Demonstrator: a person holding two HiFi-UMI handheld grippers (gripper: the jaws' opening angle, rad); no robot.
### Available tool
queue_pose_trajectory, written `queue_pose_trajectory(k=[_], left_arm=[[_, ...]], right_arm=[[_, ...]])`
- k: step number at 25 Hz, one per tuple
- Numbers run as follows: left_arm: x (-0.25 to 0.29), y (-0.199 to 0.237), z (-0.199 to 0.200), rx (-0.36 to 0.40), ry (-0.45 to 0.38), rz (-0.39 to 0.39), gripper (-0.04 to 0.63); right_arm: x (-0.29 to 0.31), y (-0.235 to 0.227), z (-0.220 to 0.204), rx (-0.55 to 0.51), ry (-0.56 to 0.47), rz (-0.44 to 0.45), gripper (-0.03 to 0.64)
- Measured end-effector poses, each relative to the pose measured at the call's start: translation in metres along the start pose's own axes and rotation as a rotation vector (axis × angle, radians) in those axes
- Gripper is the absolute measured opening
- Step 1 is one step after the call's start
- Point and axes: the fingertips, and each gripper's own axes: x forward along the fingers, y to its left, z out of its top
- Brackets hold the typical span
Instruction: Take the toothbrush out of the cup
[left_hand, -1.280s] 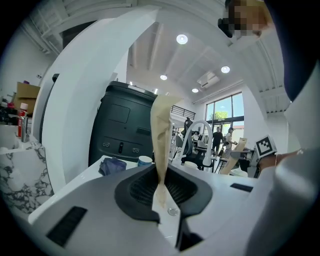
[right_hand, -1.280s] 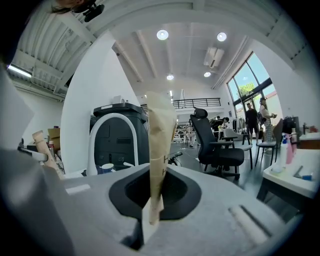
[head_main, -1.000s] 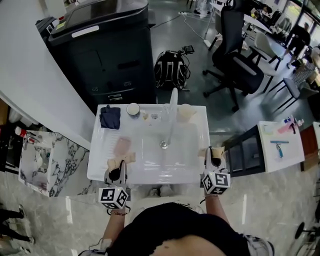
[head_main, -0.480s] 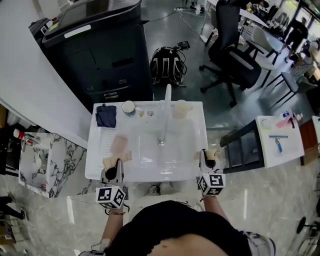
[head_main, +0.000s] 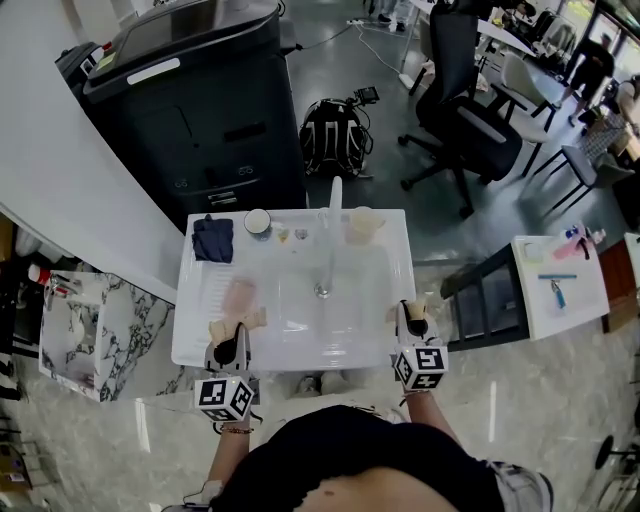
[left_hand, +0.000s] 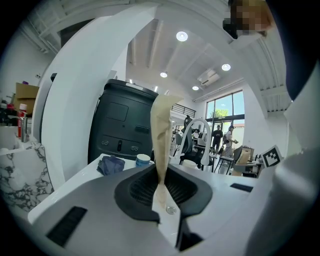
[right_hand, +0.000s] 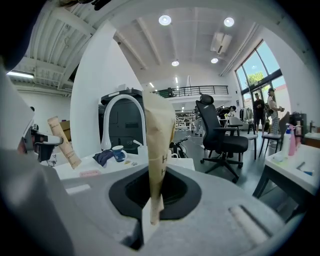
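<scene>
two grippers hover at the counter's (head_main: 398, 270) front edge | left gripper (head_main: 237, 322) and right gripper (head_main: 417, 308) both pinched together on nothing, so no brush is in hand | pale cup (head_main: 362, 222) and blue mug (right_hand: 118, 153) at back edge, well apart from them | toothbrush too small to make out

Straight before me: white rectangular sink unit (head_main: 290, 340). My left gripper (head_main: 236, 324) over its near edge, left side; my right gripper (head_main: 413, 308) over near right corner. At back rim, centre: white arched faucet (head_main: 333, 215). On back left corner: dark blue crumpled cloth (head_main: 212, 240); just right of it, between cloth and faucet, small round blue mug (head_main: 258, 221). Right of faucet: pale translucent cup (head_main: 363, 223). On left ledge, ahead of left gripper: pink flat bar (head_main: 238, 295). Behind sink, leftward: black boxy printer (head_main: 190, 110). On floor behind sink: black backpack (head_main: 335, 135). Back right: black office chair (head_main: 470, 120). Well right: white side table (head_main: 535, 310).
</scene>
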Motion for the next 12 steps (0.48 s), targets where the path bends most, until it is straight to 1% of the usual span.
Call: queue_pose_trajectory(k=[3, 8, 12], left_arm=[[-0.0018, 0.0032, -0.0021, -0.013, 0.006, 0.014, 0.043], [0.0009, 0.0014, 0.0014, 0.007, -0.007, 0.010, 0.043], [0.0017, 0.0053, 0.0007, 0.002, -0.009, 0.015, 0.043]], right_arm=[[0.0008, 0.0009, 0.0038, -0.002, -0.001, 0.002, 0.008], [0.0058, -0.0006, 0.0090, -0.005, -0.014, 0.001, 0.008], [0.0097, 0.0027, 0.0065, -0.007, -0.008, 0.007, 0.008]])
